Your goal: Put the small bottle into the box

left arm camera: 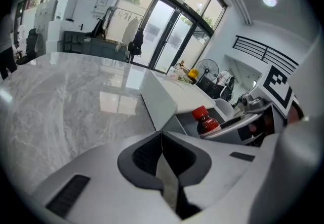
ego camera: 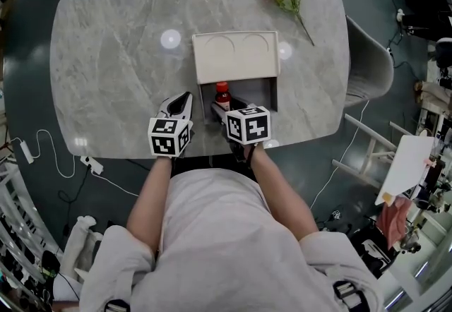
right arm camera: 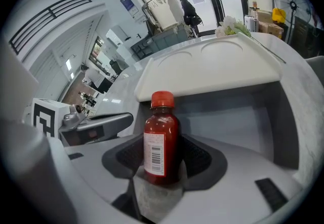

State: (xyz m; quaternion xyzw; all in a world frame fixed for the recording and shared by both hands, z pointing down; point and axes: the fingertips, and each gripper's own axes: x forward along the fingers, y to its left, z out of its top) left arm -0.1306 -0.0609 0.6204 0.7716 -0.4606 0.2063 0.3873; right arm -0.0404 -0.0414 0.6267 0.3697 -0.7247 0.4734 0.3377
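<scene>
Small bottle [right arm camera: 161,137]: one, clamped by right hand-held gripper [right arm camera: 163,166] at one box [right arm camera: 243,116]; left hand-held gripper [left arm camera: 162,142] closed.

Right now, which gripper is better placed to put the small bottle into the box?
Right. The right gripper holds the small bottle upright at the open box; the left gripper is shut on nothing, beside the box.

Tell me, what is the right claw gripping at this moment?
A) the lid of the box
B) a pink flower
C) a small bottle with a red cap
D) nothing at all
C: the right claw is shut around the small bottle, which stands upright between its jaws.
</scene>
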